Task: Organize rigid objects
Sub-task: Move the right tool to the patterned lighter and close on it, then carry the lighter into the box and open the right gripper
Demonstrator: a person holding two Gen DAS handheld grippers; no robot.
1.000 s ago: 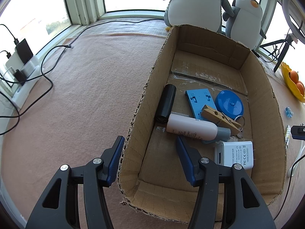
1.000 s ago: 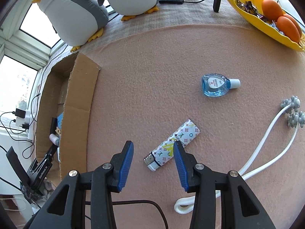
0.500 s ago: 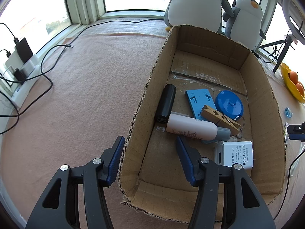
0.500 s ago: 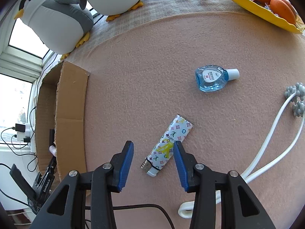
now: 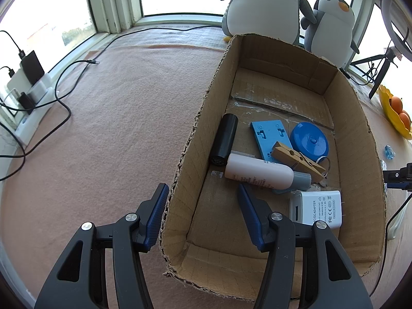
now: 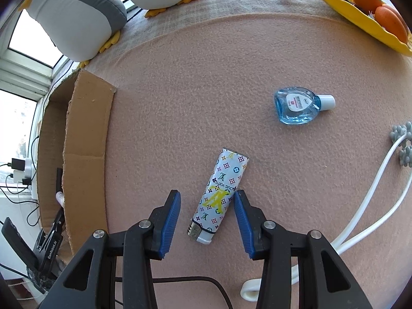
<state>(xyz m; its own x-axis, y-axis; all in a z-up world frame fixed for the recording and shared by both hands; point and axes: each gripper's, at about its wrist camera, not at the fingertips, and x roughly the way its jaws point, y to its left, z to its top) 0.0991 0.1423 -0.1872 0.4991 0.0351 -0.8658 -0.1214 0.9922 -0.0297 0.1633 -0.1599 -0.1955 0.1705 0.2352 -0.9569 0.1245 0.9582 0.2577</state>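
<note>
A patterned lighter [image 6: 224, 182] lies tilted on the pink felt, its metal head towards me. My right gripper [image 6: 206, 193] hangs open over it with a finger on each side; the right fingertip is close to its edge and the left one stands apart. A small blue dropper bottle [image 6: 296, 108] lies farther back to the right. My left gripper [image 5: 202, 188] is open astride the left wall of the cardboard box [image 5: 195, 141]. Inside lie a black cylinder [image 5: 224, 139], a pale bottle [image 5: 257, 171], a blue plate [image 5: 270, 136], a blue round case [image 5: 309, 141], a wooden peg [image 5: 296, 158] and a white adapter [image 5: 319, 208].
Two plush penguins [image 5: 262, 7] stand behind the box. A yellow tray [image 6: 360, 13] with oranges sits at the far right. A white cord [image 6: 373, 193] and a black cable [image 6: 180, 280] run near my right gripper. A power strip [image 5: 28, 95] with cables lies at the left.
My right gripper has closed in on the lighter, which now lies between its fingers instead of ahead of them. The left gripper and the box have not moved.
</note>
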